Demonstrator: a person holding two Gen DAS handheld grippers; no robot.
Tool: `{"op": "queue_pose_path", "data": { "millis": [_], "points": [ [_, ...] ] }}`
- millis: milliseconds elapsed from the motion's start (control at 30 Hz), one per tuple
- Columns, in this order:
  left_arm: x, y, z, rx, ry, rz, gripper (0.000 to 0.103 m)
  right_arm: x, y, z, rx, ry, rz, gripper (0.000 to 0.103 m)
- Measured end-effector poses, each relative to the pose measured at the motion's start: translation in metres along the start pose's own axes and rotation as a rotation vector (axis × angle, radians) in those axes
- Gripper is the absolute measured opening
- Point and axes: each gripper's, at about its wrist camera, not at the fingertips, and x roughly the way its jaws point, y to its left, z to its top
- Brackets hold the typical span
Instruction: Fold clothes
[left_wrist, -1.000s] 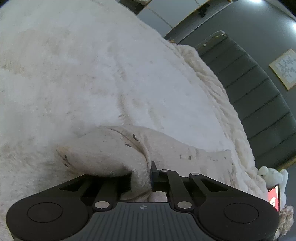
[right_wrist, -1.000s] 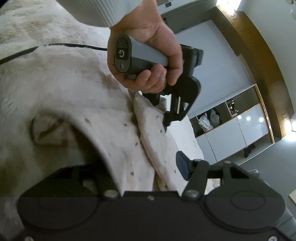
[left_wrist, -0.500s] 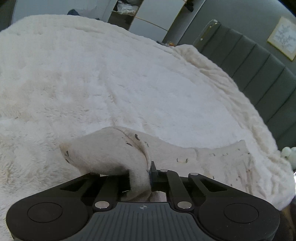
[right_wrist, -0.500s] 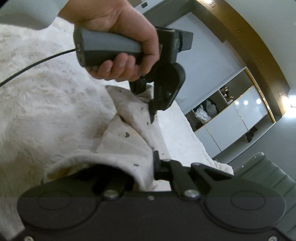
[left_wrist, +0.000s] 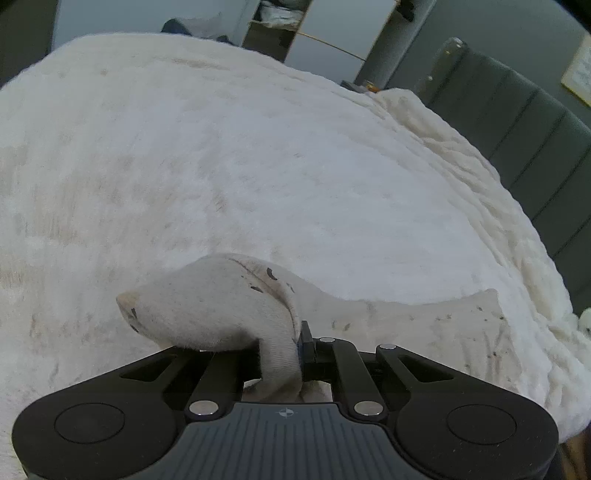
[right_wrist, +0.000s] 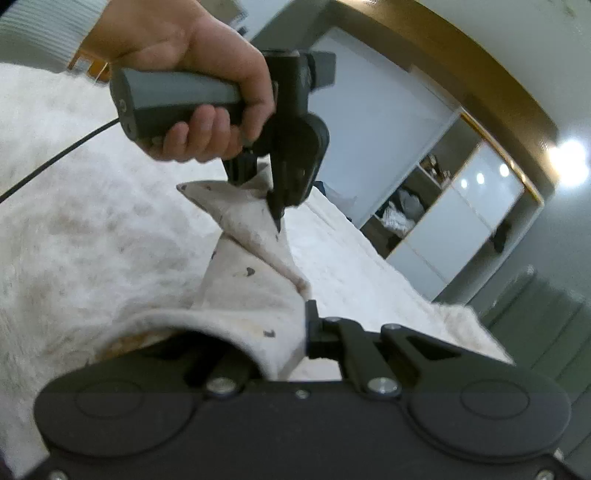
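I seem to be in the lifting step of a fold, my left tongs (left_wrist: 295, 345) and right tongs (right_wrist: 295, 332) each clamped on an edge of the cream speckled cotton garment (left_wrist: 424, 328) above the white fluffy bed cover (left_wrist: 258, 166), so next I should carry both held edges across together and lay them down evenly.

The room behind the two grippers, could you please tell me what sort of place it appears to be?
Most likely a bedroom: a fluffy white blanket covers what looks like a bed, a dark green padded headboard stands behind it, and a white built-in wardrobe with open shelves lines the wall.
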Motion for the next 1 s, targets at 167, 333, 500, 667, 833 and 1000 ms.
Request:
{"op": "queue_pose_path", "data": {
  "millis": [167, 333, 500, 667, 833, 1000],
  "points": [
    [-0.013, -0.077, 0.033, 0.128, 0.029, 0.073, 0.008, -0.024, -0.070, -0.016, 0.320, -0.015, 0.087, 0.000],
    [0.020, -0.178, 0.048, 0.280, 0.095, 0.186, 0.008, -0.050, -0.136, -0.057, 0.490, -0.012, 0.080, 0.000],
    [0.074, -0.271, 0.043, 0.409, 0.167, 0.291, 0.008, -0.065, -0.201, -0.122, 0.685, 0.044, 0.104, 0.000],
    [0.122, -0.334, 0.025, 0.462, 0.218, 0.313, 0.008, -0.061, -0.252, -0.181, 0.818, 0.109, 0.143, 0.000],
    [0.163, -0.367, 0.013, 0.483, 0.287, 0.323, 0.008, -0.053, -0.291, -0.231, 1.007, 0.196, 0.179, 0.000],
    [0.194, -0.388, 0.007, 0.507, 0.324, 0.345, 0.008, -0.048, -0.301, -0.248, 1.077, 0.216, 0.188, 0.000]
  ]
}}
